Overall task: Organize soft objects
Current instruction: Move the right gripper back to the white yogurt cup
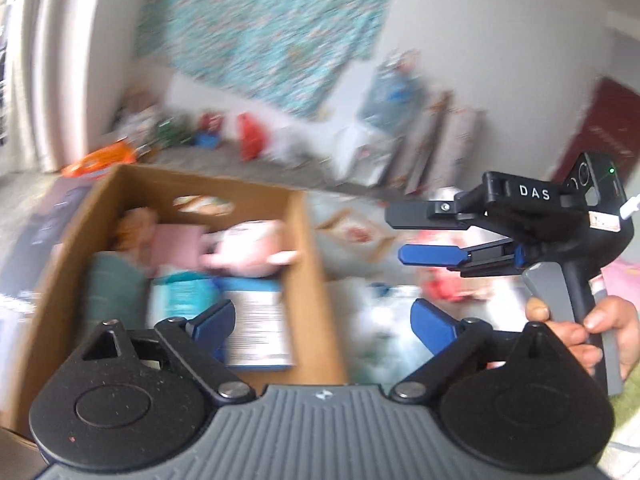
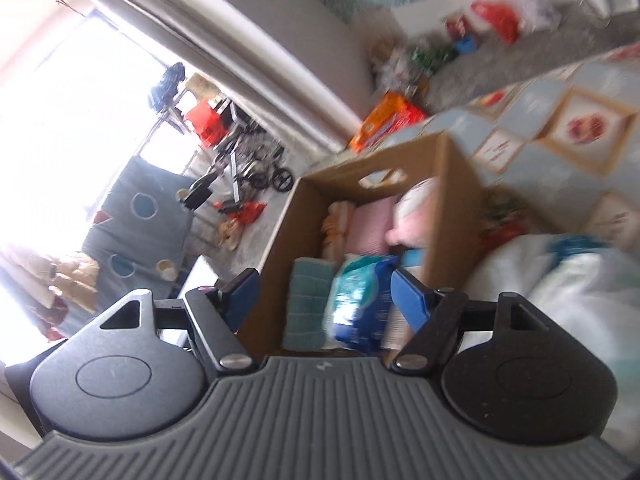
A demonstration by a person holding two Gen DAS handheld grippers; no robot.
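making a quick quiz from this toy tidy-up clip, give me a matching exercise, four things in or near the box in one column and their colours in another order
Things:
1. cardboard box
2. plush toy
3. folded towel
4. packet by the wall

Colours:
a. orange
b. teal
c. brown
d. pink

Pairs: 1-c, 2-d, 3-b, 4-a
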